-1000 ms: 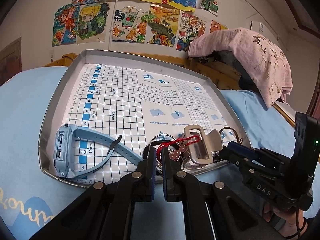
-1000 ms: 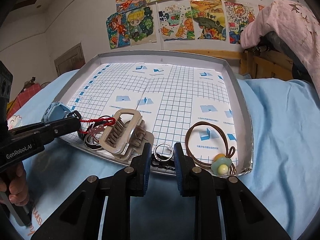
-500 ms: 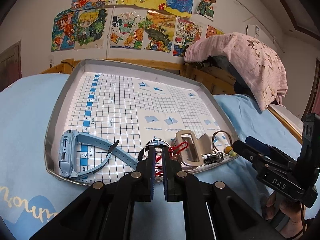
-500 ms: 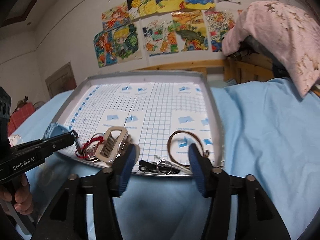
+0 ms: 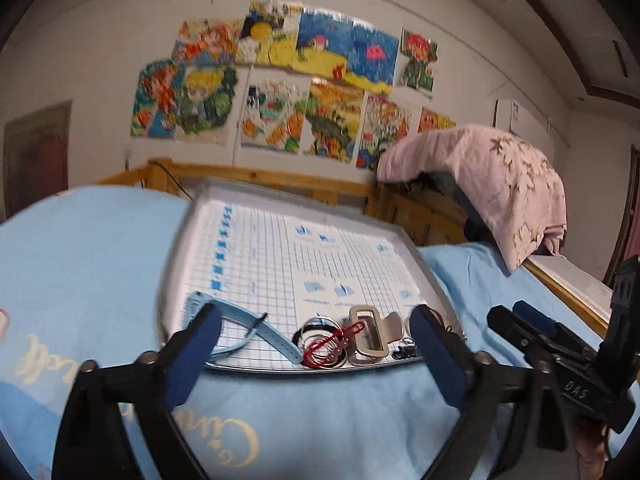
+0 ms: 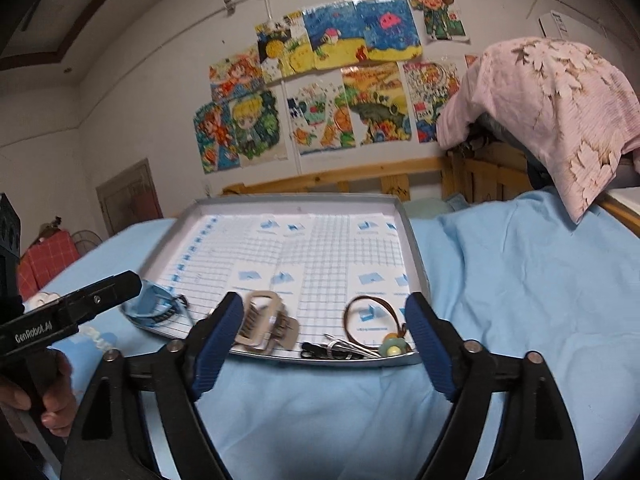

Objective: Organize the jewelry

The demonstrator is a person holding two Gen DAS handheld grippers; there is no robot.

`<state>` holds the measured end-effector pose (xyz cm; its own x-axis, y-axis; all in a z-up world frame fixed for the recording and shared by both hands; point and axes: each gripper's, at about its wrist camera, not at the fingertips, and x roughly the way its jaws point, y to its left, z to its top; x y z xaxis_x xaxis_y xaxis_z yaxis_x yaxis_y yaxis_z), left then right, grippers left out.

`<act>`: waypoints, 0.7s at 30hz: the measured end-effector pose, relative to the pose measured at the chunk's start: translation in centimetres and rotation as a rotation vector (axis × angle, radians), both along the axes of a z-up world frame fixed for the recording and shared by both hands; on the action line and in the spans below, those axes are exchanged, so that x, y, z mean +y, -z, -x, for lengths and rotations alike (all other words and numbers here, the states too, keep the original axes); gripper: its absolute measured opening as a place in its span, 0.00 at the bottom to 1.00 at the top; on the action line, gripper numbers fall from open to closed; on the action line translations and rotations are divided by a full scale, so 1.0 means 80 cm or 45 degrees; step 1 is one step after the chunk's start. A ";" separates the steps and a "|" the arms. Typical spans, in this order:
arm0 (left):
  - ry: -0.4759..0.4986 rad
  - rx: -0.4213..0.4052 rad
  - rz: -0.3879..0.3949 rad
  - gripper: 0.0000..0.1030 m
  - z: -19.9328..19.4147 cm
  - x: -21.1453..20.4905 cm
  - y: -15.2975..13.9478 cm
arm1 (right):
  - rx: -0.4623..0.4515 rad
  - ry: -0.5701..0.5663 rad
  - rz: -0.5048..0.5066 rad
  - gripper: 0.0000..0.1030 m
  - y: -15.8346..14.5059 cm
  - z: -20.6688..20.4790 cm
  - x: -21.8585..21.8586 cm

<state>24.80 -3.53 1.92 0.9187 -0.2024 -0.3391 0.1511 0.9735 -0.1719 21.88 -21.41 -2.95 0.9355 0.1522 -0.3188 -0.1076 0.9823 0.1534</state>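
Observation:
A silver tray (image 5: 182, 240) with a grid sheet lies on the blue bed. Along its near edge lie a light blue watch (image 5: 256, 330), silver rings with a red cord (image 5: 326, 346), a beige hair claw (image 5: 370, 334) and small dark clips (image 5: 404, 352). In the right wrist view the tray (image 6: 412, 248) also holds the hair claw (image 6: 266, 324), a brown hair tie with a green-yellow charm (image 6: 390, 344) and the watch (image 6: 150, 302). My left gripper (image 5: 316, 338) is open and empty, short of the tray. My right gripper (image 6: 324, 330) is open and empty too.
The blue bedsheet (image 6: 520, 280) surrounds the tray. A wooden bed rail (image 6: 340, 180) runs behind it. A pink cloth (image 6: 552, 100) hangs over the rail at the right. Drawings (image 5: 280, 80) cover the wall.
Both grippers have opened wide and pulled back and up from the tray. The red-cord rings lie released by the hair claw, and the small clips lie on the tray's near edge.

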 end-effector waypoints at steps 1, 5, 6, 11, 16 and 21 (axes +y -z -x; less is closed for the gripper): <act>-0.005 -0.012 0.001 0.96 0.005 0.002 -0.002 | -0.015 -0.004 0.002 0.82 -0.003 0.005 0.002; -0.060 -0.103 0.019 1.00 0.045 0.017 -0.018 | -0.095 -0.024 -0.005 0.94 -0.023 0.039 0.012; -0.067 -0.116 0.018 1.00 0.052 0.019 -0.020 | -0.116 -0.035 -0.010 0.96 -0.028 0.049 0.014; -0.100 -0.179 0.017 1.00 0.098 0.035 -0.035 | -0.182 -0.086 -0.013 0.97 -0.047 0.092 0.026; -0.132 -0.220 -0.012 1.00 0.138 0.043 -0.044 | -0.244 -0.110 0.018 0.99 -0.060 0.131 0.040; -0.153 -0.233 -0.023 1.00 0.170 0.047 -0.050 | -0.277 -0.105 0.060 0.99 -0.065 0.170 0.051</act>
